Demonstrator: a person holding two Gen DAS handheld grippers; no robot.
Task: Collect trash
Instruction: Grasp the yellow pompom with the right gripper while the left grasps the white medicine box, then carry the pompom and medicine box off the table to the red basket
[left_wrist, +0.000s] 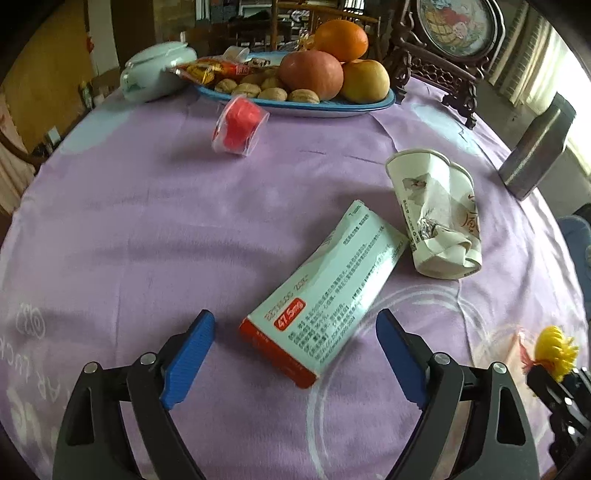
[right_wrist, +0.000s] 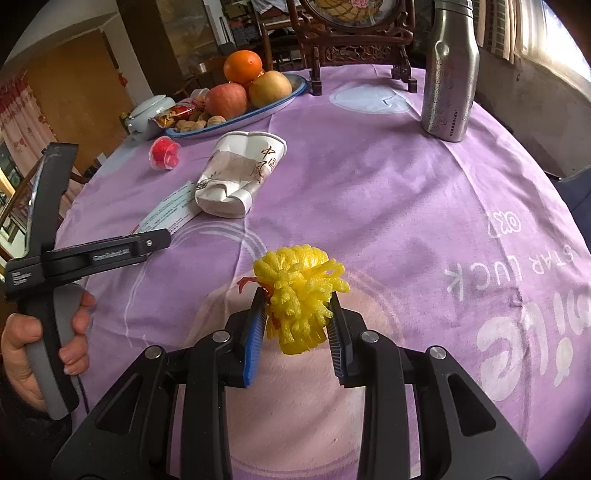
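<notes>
Partly hidden behind the black arm of the left gripper: a flat cardboard medicine box, its near red end lying between the widely spread blue ribbed fingers, untouched. Just beyond the box, a crushed paper cup on its side on purple tablecloth. Clamped between the right gripper fingers: spongy yellow foam fruit netting, a red scrap barely visible behind.

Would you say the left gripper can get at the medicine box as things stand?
Probably yes: the left gripper is open, and the medicine box lies flat just ahead between its fingers with nothing in between; the crushed paper cup sits beyond it.
</notes>
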